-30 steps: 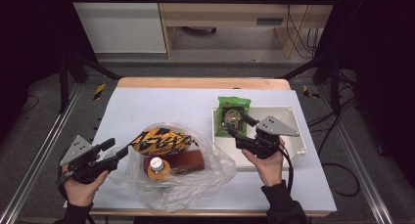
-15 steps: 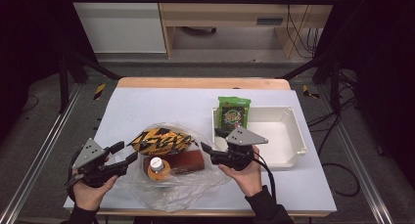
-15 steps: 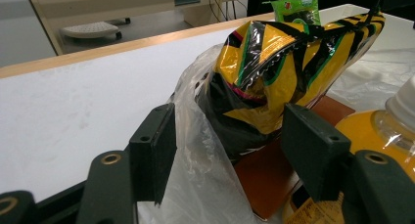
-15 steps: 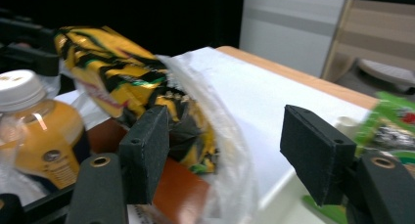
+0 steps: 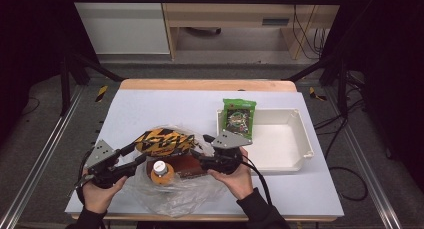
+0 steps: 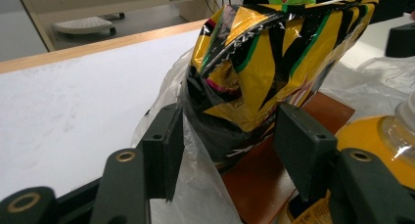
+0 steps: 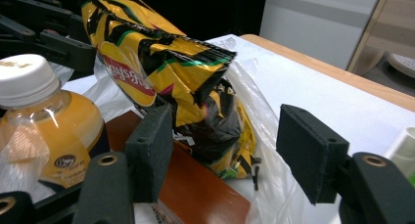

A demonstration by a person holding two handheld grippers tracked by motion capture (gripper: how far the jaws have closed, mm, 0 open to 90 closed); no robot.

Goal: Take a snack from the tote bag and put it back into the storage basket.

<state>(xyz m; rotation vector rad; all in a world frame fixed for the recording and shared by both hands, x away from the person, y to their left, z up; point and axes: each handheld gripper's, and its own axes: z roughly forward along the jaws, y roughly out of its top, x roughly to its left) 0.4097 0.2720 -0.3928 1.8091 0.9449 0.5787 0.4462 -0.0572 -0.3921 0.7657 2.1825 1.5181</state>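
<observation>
At the left, the left gripper (image 5: 134,156) has its jaws spread and just closing in on the near end of the black-and-yellow chip bag (image 5: 164,142); in the left gripper view the chip bag (image 6: 274,62) sits between the pads without either pressing on it, so nothing is grasped yet. The chip bag lies in the mouth of the clear plastic bag (image 5: 175,199) on the bench (image 5: 165,109), atop a brown box (image 5: 191,165) and beside an orange drink bottle (image 5: 161,172). From the other side the right gripper (image 5: 200,154) reaches in, jaws also narrowing yet released, straddling the chip bag's far end and some film. Farther right, a green snack packet (image 5: 239,116) leans on the rim of the white tray (image 5: 300,144), so unpacking looks begun: one item over, three left. Open bench lies beyond the bag and left of the tray; the near edge is close under the plastic bag, leaving little room there.
</observation>
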